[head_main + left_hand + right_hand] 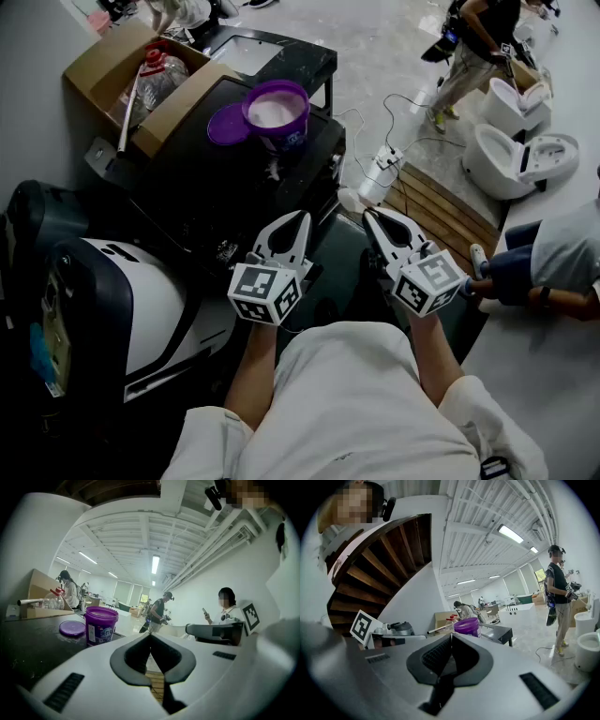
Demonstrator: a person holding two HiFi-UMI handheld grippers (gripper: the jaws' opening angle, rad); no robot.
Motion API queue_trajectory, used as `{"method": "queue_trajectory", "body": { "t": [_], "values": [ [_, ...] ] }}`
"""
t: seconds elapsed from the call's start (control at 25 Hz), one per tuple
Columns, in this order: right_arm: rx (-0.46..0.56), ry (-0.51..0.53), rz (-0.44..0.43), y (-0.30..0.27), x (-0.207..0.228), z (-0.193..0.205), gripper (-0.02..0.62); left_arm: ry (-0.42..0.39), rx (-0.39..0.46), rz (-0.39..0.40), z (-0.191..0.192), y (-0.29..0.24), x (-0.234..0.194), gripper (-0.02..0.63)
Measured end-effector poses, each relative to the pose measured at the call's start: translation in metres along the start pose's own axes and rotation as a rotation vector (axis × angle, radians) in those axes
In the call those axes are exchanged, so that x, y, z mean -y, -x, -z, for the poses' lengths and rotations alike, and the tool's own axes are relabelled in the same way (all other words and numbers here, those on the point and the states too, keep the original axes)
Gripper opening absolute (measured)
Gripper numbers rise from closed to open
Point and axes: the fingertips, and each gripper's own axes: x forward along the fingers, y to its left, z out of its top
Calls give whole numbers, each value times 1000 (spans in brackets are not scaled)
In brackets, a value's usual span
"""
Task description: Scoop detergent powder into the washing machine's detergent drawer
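An open purple detergent tub (277, 114) stands upright on a black glossy top (234, 187), filled nearly to the rim with pale powder (275, 111), a printed label on its side. Its round purple lid (225, 124) lies flat on the same surface, touching the tub's left side, toward a cardboard box.

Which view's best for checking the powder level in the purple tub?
Head view: looks down into the open round purple plastic tub, showing white powder inside. Left gripper view shows only its side wall and label; right gripper view only its upper part, far off.
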Motion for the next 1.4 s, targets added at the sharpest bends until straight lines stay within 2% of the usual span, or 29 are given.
{"method": "queue_trajectory", "body": {
  "t": [0.96,1.4],
  "values": [
    [-15,-3,-7,-7,-22,2,11,5,9,0,-1,16,-8,18],
    [-46,-3,-44,-20,-17,3,11,38,6,-41,2,10,-19,18]
  ]
}}
